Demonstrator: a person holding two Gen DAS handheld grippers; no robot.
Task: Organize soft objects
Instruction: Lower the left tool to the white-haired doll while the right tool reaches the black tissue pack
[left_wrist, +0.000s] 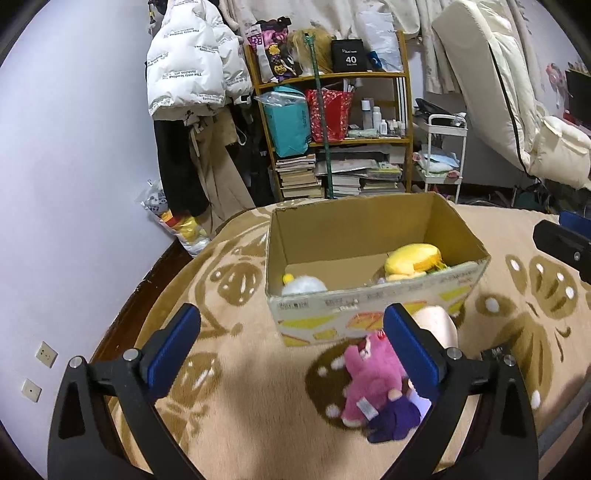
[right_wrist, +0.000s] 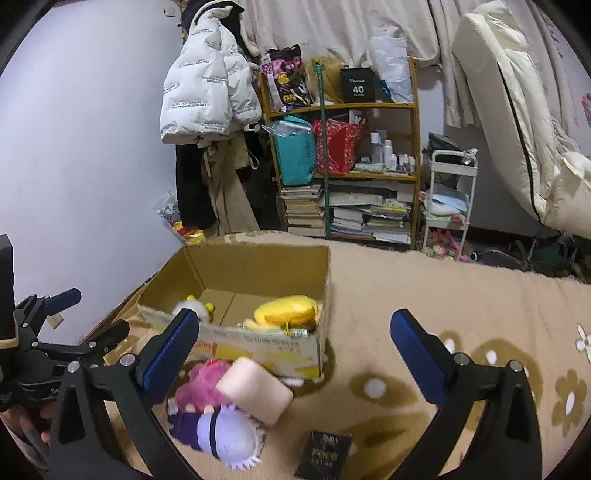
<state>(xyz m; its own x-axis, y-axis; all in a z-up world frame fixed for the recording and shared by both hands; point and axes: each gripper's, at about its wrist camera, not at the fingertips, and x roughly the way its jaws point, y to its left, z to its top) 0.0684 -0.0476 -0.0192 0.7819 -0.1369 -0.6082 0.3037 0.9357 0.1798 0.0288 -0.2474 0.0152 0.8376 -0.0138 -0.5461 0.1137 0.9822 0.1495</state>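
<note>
Left tool (left_wrist: 291, 347) spread, empty, pink plush (left_wrist: 364, 384) by its right finger, cardboard box (left_wrist: 369, 295) ahead, right tool (right_wrist: 295, 354) spread, empty, only its view showing purple-haired doll (right_wrist: 221, 432), dark booklet (right_wrist: 323, 456)

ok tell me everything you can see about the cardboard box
The cardboard box is a plain brown, open-topped carton with no top flaps showing. Its near outer wall is pale with yellow shapes and small printed text. It sits upright on the beige patterned blanket. Inside lie a yellow plush at one end and a white fluffy plush at the other, with bare floor between. A pink plush and a peach cushion lie just outside the near wall.
</note>
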